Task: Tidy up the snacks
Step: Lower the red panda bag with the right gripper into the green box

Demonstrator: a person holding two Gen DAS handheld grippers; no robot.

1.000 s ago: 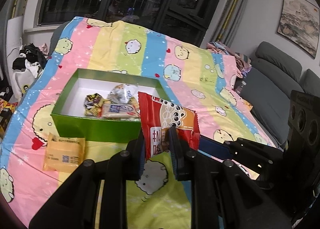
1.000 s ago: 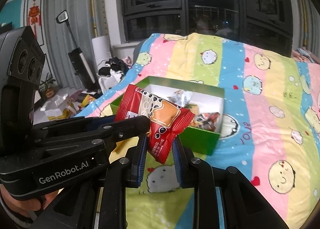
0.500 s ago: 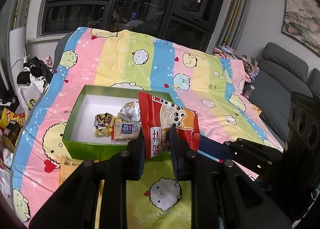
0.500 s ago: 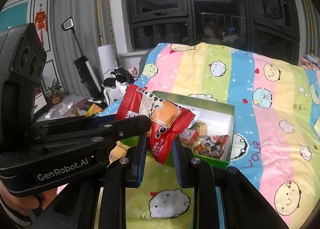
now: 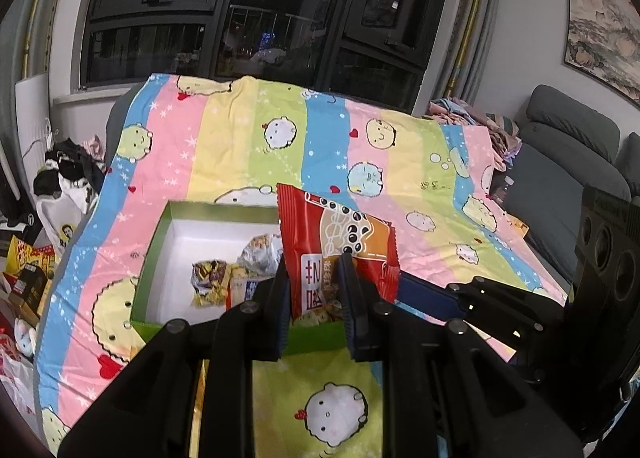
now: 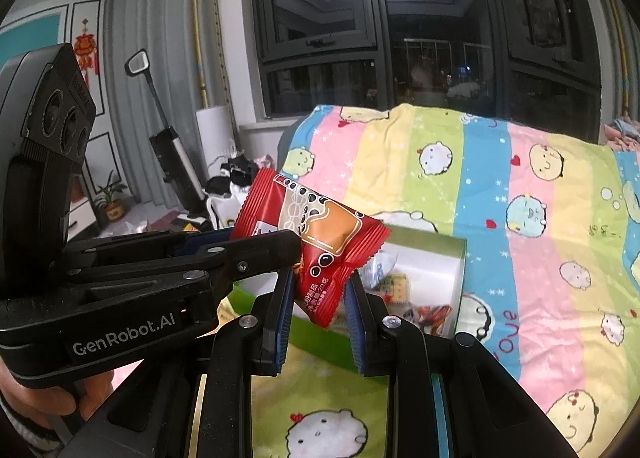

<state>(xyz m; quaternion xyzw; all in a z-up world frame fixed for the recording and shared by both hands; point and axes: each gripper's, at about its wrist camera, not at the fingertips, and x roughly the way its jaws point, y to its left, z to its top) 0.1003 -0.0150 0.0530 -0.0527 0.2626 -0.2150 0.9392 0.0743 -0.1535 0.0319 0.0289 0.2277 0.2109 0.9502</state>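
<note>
Left gripper (image 5: 314,290): its fingers are pressed onto the lower part of a red snack packet (image 5: 334,244); the packet is held upright.
Right gripper (image 6: 320,298): its fingers are closed on the lower corner of the same red snack packet (image 6: 316,234), which is tilted in this view.
Red snack packet: it is held in the air by both grippers, above the near edge of the green box (image 5: 154,242).
Green box: it is open, white inside, and is placed on a striped cartoon blanket (image 5: 224,137).
Box contents: several small wrapped snacks (image 5: 210,282) are seen lying on the bottom.
Hand (image 6: 36,402): part of it is seen on the handle of the left gripper.
</note>
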